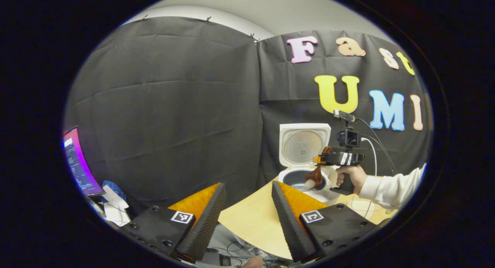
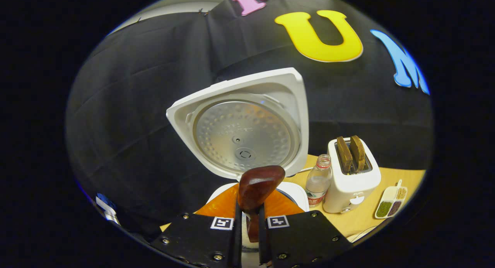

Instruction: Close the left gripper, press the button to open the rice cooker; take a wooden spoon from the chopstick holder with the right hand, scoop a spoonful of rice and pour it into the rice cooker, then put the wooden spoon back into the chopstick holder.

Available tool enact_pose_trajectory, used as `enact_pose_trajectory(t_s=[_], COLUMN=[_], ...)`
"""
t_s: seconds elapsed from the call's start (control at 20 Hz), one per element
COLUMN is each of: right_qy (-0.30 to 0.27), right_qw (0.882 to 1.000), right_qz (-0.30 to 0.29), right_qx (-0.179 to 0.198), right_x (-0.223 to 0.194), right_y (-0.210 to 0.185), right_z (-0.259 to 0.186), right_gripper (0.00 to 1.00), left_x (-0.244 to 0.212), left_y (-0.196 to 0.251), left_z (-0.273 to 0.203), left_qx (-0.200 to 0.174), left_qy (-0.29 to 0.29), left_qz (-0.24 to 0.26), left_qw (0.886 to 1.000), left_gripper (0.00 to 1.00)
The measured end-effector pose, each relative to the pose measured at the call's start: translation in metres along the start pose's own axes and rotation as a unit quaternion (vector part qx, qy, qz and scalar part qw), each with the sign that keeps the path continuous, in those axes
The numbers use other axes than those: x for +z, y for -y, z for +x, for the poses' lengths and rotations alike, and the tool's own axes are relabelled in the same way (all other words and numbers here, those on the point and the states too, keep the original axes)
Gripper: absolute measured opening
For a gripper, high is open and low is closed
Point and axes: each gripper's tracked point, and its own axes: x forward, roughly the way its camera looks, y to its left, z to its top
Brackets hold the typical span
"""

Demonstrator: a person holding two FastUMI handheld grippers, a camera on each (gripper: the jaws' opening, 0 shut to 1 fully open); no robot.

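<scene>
My right gripper (image 2: 247, 225) clamps the spoon (image 2: 255, 188), hiding the cooker (image 2: 247, 121) pot; my left gripper (image 1: 247, 210) gapes empty.

Bottle (image 2: 318, 179) between rice cooker (image 2: 247, 125) and toaster (image 2: 352, 181), sectioned dish (image 2: 390, 204) right of toaster.

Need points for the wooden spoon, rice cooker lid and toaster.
wooden spoon (image 2: 256, 188): right gripper view, handle end above the fingers.
rice cooker lid (image 2: 243, 136): right gripper view, metal inner plate.
toaster (image 2: 354, 185): right gripper view, white front.
</scene>
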Motion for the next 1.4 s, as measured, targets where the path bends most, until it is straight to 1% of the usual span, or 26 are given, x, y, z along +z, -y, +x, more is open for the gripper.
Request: enact_pose_trajectory(t_s=[0.15, 0.35, 0.45, 0.55, 0.65, 0.7, 0.75, 0.8, 0.85, 0.9, 1.0, 1.1, 1.25, 1.4], right_qy=[0.021, 0.040, 0.051, 0.060, 0.059, 0.056, 0.051, 0.047, 0.047, 0.048, 0.055, 0.064, 0.074, 0.092], right_qw=[0.997, 0.984, 0.970, 0.952, 0.941, 0.935, 0.934, 0.941, 0.951, 0.961, 0.978, 0.988, 0.992, 0.990], right_qz=[-0.077, -0.171, -0.237, -0.297, -0.332, -0.347, -0.349, -0.330, -0.302, -0.267, -0.194, -0.129, -0.068, -0.027], right_qx=[-0.013, -0.025, -0.034, -0.036, -0.042, -0.051, -0.055, -0.054, -0.052, -0.050, -0.053, -0.058, -0.071, -0.101], right_x=[0.005, 0.008, 0.008, 0.002, -0.003, -0.004, -0.006, -0.007, -0.003, 0.002, 0.023, 0.046, 0.070, 0.088], right_y=[-0.010, -0.027, -0.035, -0.046, -0.051, -0.052, -0.055, -0.057, -0.058, -0.060, -0.054, -0.043, -0.020, 0.016], right_z=[0.000, -0.007, -0.007, -0.005, -0.009, -0.012, -0.014, -0.017, -0.024, -0.035, -0.054, -0.079, -0.122, -0.183], right_gripper=[0.17, 0.18, 0.18, 0.17, 0.17, 0.17, 0.17, 0.18, 0.18, 0.18, 0.18, 0.18, 0.18, 0.18], left_x=[-0.004, -0.009, -0.009, -0.009, -0.009, -0.010, -0.009, -0.008, -0.007, -0.007, -0.007, -0.002, 0.001, -0.002], left_y=[-0.011, -0.022, -0.029, -0.031, -0.037, -0.042, -0.046, -0.052, -0.053, -0.053, -0.062, -0.059, -0.047, -0.032], left_z=[-0.004, -0.011, -0.017, -0.022, -0.030, -0.033, -0.036, -0.041, -0.040, -0.041, -0.051, -0.057, -0.056, -0.046], left_qx=[0.002, -0.001, -0.002, -0.003, -0.006, -0.006, -0.007, -0.009, -0.012, -0.017, -0.030, -0.049, -0.086, -0.123], left_qy=[-0.001, -0.005, -0.003, -0.001, 0.000, 0.001, 0.004, 0.008, 0.011, 0.014, 0.021, 0.033, 0.048, 0.055], left_qz=[-0.001, -0.002, -0.001, 0.000, 0.003, 0.006, 0.009, 0.011, 0.009, 0.006, -0.004, -0.014, -0.029, -0.048], left_qw=[1.000, 1.000, 1.000, 1.000, 1.000, 1.000, 1.000, 1.000, 1.000, 1.000, 0.999, 0.998, 0.995, 0.990], left_gripper=[0.85, 0.85, 0.86, 0.85, 0.85, 0.85, 0.85, 0.85, 0.86, 0.86, 0.86, 0.85, 0.86, 0.87])
